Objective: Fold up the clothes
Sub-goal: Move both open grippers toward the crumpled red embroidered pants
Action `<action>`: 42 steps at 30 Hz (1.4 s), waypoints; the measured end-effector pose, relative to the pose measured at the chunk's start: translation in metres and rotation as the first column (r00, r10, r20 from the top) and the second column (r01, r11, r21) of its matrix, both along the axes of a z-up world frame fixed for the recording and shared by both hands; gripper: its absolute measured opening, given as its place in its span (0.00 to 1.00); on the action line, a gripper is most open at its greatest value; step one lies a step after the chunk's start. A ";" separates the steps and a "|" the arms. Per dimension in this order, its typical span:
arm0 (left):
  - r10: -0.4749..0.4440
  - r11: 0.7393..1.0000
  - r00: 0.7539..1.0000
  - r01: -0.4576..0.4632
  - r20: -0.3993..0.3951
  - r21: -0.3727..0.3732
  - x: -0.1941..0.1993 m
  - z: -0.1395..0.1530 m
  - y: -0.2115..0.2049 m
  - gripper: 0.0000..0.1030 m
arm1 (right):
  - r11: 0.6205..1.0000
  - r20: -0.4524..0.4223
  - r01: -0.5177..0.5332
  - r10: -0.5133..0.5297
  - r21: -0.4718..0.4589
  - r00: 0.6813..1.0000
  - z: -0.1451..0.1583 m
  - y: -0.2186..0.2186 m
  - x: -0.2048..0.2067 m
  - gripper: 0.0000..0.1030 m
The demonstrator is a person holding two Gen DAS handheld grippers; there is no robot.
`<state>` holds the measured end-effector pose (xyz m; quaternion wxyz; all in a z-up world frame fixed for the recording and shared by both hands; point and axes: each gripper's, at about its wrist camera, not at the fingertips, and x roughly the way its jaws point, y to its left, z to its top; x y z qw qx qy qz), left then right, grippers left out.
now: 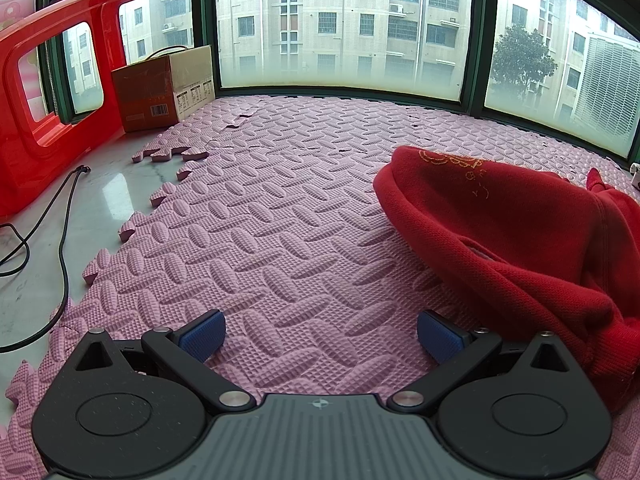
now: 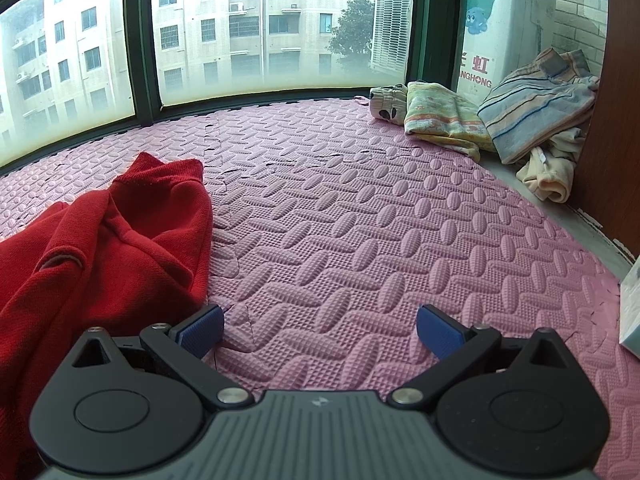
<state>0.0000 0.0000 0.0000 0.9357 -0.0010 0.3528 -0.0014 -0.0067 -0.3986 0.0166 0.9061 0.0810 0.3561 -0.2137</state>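
A crumpled red knit garment (image 1: 516,236) with gold embroidery lies on the pink foam mat (image 1: 280,208), to the right in the left wrist view. It also shows at the left in the right wrist view (image 2: 100,240). My left gripper (image 1: 320,336) is open and empty, low over the mat, just left of the garment. My right gripper (image 2: 318,332) is open and empty over the mat (image 2: 380,220), just right of the garment.
A red plastic stool (image 1: 52,92) and a cardboard box (image 1: 164,88) stand at the far left, with a black cable (image 1: 60,240) on bare floor. A pile of other clothes (image 2: 500,120) lies at the far right by a wooden panel (image 2: 616,140). Windows line the back.
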 end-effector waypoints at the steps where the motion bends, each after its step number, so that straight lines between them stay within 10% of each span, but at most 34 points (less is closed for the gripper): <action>1: 0.000 1.000 1.000 0.000 0.000 -0.001 0.000 0.000 0.000 1.00 | 1.000 -0.005 -0.007 0.007 -0.007 1.000 0.000 0.001 -0.001 1.00; 42: -0.002 1.000 0.997 0.002 -0.082 -0.010 -0.035 0.026 -0.021 1.00 | 0.976 -0.088 -0.212 0.206 -0.059 0.975 0.014 0.067 -0.049 1.00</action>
